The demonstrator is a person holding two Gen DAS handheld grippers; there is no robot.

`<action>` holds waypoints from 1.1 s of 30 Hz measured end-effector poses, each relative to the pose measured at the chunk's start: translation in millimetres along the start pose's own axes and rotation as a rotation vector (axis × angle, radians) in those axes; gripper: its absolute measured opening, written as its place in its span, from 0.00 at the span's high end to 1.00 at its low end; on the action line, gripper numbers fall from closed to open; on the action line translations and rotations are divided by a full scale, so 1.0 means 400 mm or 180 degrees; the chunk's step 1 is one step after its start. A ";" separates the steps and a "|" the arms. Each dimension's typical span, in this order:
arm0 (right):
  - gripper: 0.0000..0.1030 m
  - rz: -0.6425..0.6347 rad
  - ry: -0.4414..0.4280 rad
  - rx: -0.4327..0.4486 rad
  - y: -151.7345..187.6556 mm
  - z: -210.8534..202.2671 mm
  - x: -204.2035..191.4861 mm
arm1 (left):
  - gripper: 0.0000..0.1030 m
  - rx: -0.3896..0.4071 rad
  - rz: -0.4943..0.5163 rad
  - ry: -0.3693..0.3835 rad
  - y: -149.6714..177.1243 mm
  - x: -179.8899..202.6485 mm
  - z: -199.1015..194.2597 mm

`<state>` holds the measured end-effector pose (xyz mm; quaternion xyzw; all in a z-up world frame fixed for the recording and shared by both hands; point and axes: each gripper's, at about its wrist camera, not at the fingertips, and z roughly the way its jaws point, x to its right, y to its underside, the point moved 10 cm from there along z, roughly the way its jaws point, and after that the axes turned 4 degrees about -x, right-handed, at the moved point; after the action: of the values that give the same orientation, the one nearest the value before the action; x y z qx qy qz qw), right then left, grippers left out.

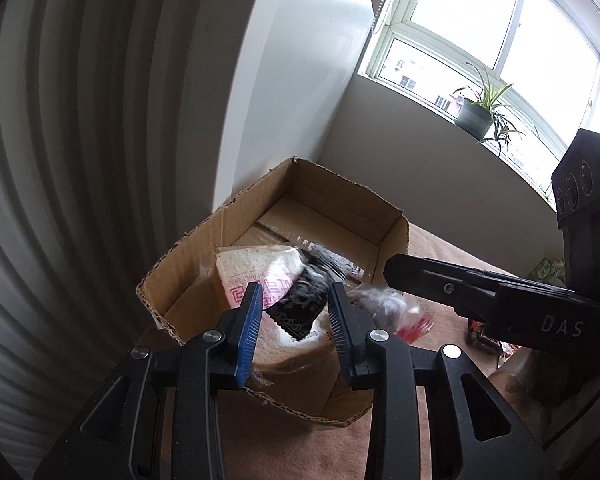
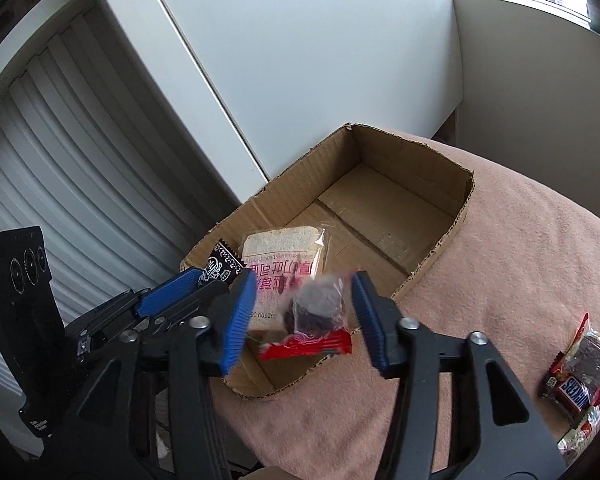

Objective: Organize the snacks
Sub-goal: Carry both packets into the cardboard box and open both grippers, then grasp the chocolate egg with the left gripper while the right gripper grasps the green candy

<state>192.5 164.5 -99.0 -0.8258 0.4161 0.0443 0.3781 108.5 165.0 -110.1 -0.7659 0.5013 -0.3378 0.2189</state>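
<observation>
Left gripper (image 1: 294, 294): one small black foil snack packet with white print (image 1: 296, 312) sits between the fingers, just above the near end of the box. It meets both pads, but whether they press it cannot be told.

Right gripper (image 2: 304, 280): fingers released, with a clear gap on each side of one clear plastic packet with a red end and dark contents (image 2: 318, 304), blurred, over the near corner of the box.

Handling, as a judgement: both packets are light, thin and slick. Grip across the flat body, not the crimped seam, and squeeze lightly; the contents may crumble.

Inside the one open brown cardboard box (image 2: 436, 252) lies one clear-wrapped slice of white bread with pink print (image 2: 284, 248): soft, easily crushed.

On the pink cloth cover (image 2: 500, 260), well apart to the right, lies a pile of wrapped snacks (image 2: 580, 368); several, exact count unclear.
</observation>
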 end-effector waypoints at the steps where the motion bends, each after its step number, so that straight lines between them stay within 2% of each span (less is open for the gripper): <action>1: 0.32 0.0023 -0.0018 0.0007 -0.001 -0.002 0.002 | 0.69 -0.0006 -0.0002 -0.0005 0.002 -0.004 -0.001; 12: 0.31 0.0072 -0.0008 0.0072 0.012 -0.063 0.027 | 0.69 0.0017 0.0000 0.0071 0.009 0.021 -0.021; 22: 0.31 0.0169 0.0141 0.0244 0.062 -0.176 0.121 | 0.69 -0.0036 0.0202 0.0328 0.053 0.144 -0.046; 28: 0.31 0.0209 0.0388 0.0293 0.107 -0.248 0.214 | 0.69 -0.0190 0.0383 0.0540 0.102 0.240 -0.040; 33: 0.31 0.0203 0.0737 0.0327 0.149 -0.315 0.311 | 0.69 -0.0386 0.0578 0.0756 0.161 0.331 -0.026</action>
<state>200.0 -22.2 -92.6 -0.7913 0.4848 -0.0607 0.3677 96.6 17.8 -106.8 -0.6839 0.6103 -0.3740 0.1411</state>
